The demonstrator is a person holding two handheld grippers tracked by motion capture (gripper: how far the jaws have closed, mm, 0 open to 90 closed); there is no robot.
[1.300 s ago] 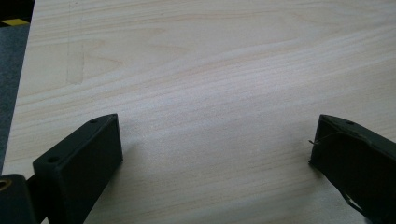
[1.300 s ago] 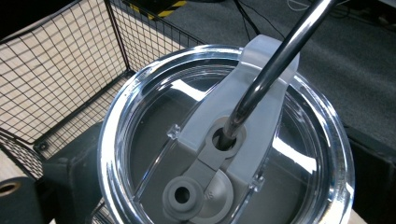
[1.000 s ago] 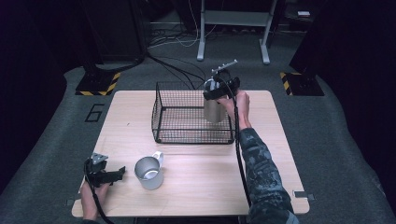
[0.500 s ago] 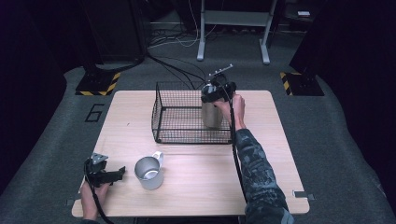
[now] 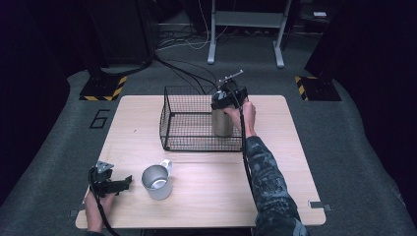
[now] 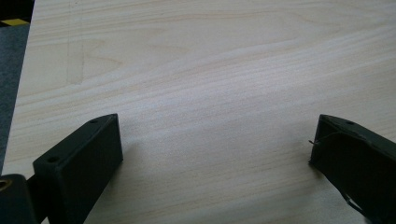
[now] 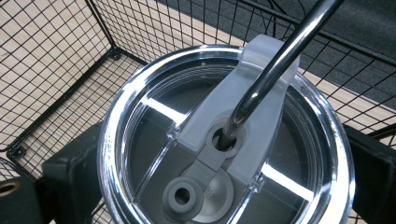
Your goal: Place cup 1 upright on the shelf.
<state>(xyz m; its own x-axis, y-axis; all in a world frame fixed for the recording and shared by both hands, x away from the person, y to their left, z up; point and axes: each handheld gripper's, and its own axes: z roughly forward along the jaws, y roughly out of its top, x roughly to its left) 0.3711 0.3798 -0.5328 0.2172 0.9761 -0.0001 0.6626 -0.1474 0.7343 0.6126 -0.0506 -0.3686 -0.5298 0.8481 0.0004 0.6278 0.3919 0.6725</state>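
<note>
Pale wooden table (image 5: 275, 167) carries everything, with dark grey carpet around it. At the near left corner the left gripper (image 5: 123, 183) rests low, jaws spread wide over bare wood, grasping nothing. Just right of it a short metal mug (image 5: 156, 181) stands upright, open tabletop beyond. Farther back, the black wire basket (image 5: 182, 129) encloses the tall steel tumbler with clear lid and metal straw (image 7: 219, 140), which the right gripper (image 5: 223, 115) clamps inside the basket's right end, close to the mesh wall.
</note>
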